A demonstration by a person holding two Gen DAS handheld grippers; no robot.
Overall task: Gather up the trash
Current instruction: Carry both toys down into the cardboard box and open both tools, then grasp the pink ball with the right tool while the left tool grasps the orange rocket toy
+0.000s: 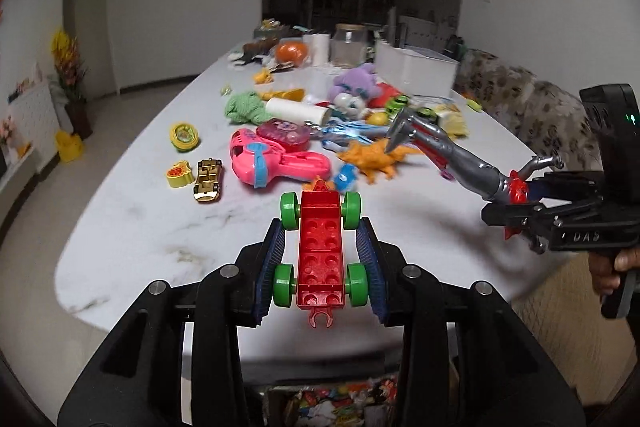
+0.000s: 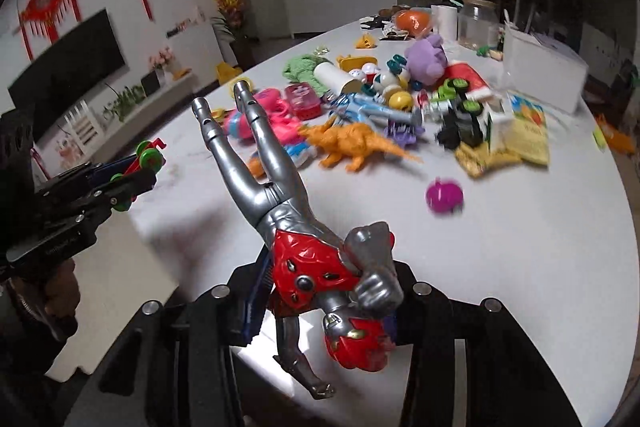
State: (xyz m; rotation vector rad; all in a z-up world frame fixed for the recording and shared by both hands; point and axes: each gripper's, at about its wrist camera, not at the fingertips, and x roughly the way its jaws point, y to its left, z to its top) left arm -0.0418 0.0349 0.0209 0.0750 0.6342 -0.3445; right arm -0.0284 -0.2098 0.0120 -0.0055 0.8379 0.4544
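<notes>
My left gripper (image 1: 320, 231) is shut on a red brick toy car (image 1: 320, 255) with green wheels, its blue pads pressing the wheels on both sides, held above the near end of the white marble table (image 1: 160, 219). The right wrist view shows this gripper (image 2: 136, 179) and the car (image 2: 148, 157) at the left. My right gripper (image 2: 328, 267) is shut on the red chest of a silver and red action figure (image 2: 280, 203), whose legs point away over the table. In the left wrist view the figure (image 1: 460, 155) and right gripper (image 1: 516, 215) are at the right.
Toys crowd the table's middle: an orange dinosaur (image 2: 352, 143), a pink toy (image 1: 272, 159), a gold car (image 1: 208, 179), a magenta ball (image 2: 444, 197). A white box (image 2: 544, 71) and a glass jar (image 2: 478, 23) stand farther back. A carton of colourful items (image 1: 332, 403) sits below the near edge.
</notes>
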